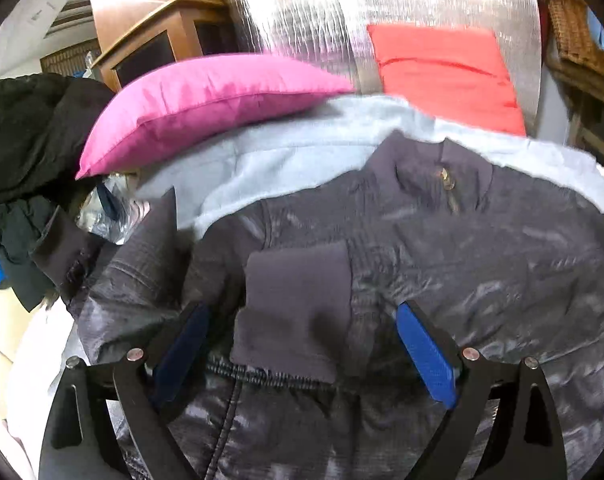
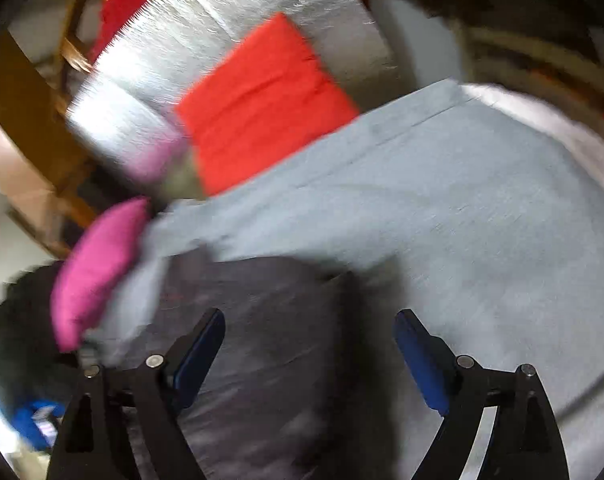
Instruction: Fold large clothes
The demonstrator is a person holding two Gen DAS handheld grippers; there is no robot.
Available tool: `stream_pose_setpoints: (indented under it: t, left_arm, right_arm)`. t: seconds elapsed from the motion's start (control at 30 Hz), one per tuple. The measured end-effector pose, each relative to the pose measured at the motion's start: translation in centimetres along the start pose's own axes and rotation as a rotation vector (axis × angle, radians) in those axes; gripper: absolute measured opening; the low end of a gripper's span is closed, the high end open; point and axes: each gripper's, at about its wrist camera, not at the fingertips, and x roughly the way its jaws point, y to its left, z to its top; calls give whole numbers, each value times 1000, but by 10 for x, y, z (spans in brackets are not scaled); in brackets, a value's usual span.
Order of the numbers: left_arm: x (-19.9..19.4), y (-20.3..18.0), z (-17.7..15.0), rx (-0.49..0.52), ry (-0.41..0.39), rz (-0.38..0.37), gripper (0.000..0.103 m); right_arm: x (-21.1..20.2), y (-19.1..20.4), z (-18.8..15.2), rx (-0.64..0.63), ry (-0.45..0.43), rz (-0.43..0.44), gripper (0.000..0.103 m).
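Observation:
A dark grey shiny jacket (image 1: pixel 442 240) lies spread on a light blue sheet (image 1: pixel 285 152), collar and zipper away from me. Its sleeve is folded across the body, with the matte cuff (image 1: pixel 293 312) between my fingers. My left gripper (image 1: pixel 302 320) is open, its blue pads on either side of the cuff, just above it. In the blurred right wrist view the jacket (image 2: pixel 261 340) fills the lower left. My right gripper (image 2: pixel 310 328) is open and empty over the jacket's right edge and the sheet (image 2: pixel 462 220).
A pink pillow (image 1: pixel 205 100) lies at the sheet's far left and a red cushion (image 1: pixel 446 72) at the far side against a silver foil mat (image 1: pixel 302 16). Dark clothes (image 1: pixel 21 140) are piled at the left. Wooden furniture (image 1: pixel 141 32) stands behind, a wicker basket (image 1: pixel 578 36) at right.

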Motion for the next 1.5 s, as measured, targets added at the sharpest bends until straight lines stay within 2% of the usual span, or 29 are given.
stream_pose_setpoints:
  t: [0.07, 0.13, 0.17, 0.2, 0.27, 0.3, 0.4, 0.53, 0.57, 0.6, 0.7, 0.77, 0.87, 0.93, 1.07, 1.17, 1.23, 1.27, 1.3, 1.43, 1.5]
  left_arm:
    - [10, -6, -3, 5, 57, -19, 95]
    - [44, -13, -15, 10, 224, -39, 96]
    - [53, -8, -18, -34, 240, -62, 100]
    - [53, -2, -17, -79, 234, -67, 103]
    - [57, 12, -13, -156, 304, -123, 103]
    - [52, 21, -10, -187, 305, -153, 103]
    - [21, 57, 0, -230, 197, -189, 103]
    - [-22, 135, 0, -366, 65, -230, 103]
    - [-29, 158, -2, -398, 34, -216, 103]
    - [-35, 185, -4, -424, 0, -172, 103]
    - [-35, 255, -6, -441, -84, 71, 103]
    - [-20, 292, -2, -455, -85, 163, 103]
    - [1, 332, 5, -483, -75, 203, 102]
    - [21, 352, 14, -472, -60, 202, 100]
    - [46, 354, 28, -408, -4, 221, 84]
    - [76, 350, 39, -342, 57, 254, 80]
    - [80, 352, 37, -323, 68, 282, 59]
    - [86, 350, 38, -309, 94, 294, 23]
    - [93, 353, 37, -314, 138, 289, 11]
    - [75, 352, 43, -331, 121, 252, 10]
    - [49, 342, 52, -309, 87, 203, 10]
  right_arm:
    - [-10, 15, -19, 8, 46, 124, 89]
    - [-8, 27, -45, 5, 115, 213, 89]
    - [-1, 27, -57, 16, 143, 221, 89]
    - [14, 22, -69, 28, 189, 182, 89]
    - [40, 7, -82, 53, 239, 109, 88]
    - [37, 7, -82, 56, 202, 101, 88]
    - [14, 38, -77, -34, 131, 70, 88]
    - [-12, 73, -106, -183, 69, 59, 89]
    - [-11, 79, -118, -213, 61, 41, 89]
    - [-11, 84, -130, -238, 62, 30, 89]
    - [-1, 94, -167, -307, 77, -9, 89]
    - [7, 95, -183, -320, 117, -8, 89]
    - [8, 99, -195, -366, 92, -28, 89]
    - [9, 97, -196, -370, 92, -22, 89]
    - [8, 94, -196, -361, 86, -7, 89]
    - [9, 93, -197, -358, 81, 0, 89]
    - [9, 92, -197, -355, 81, 7, 89]
    - [9, 91, -197, -351, 80, 13, 89]
    - [9, 90, -197, -348, 79, 18, 89]
    - [9, 87, -196, -333, 78, 36, 89]
    - [9, 87, -196, -327, 77, 41, 89]
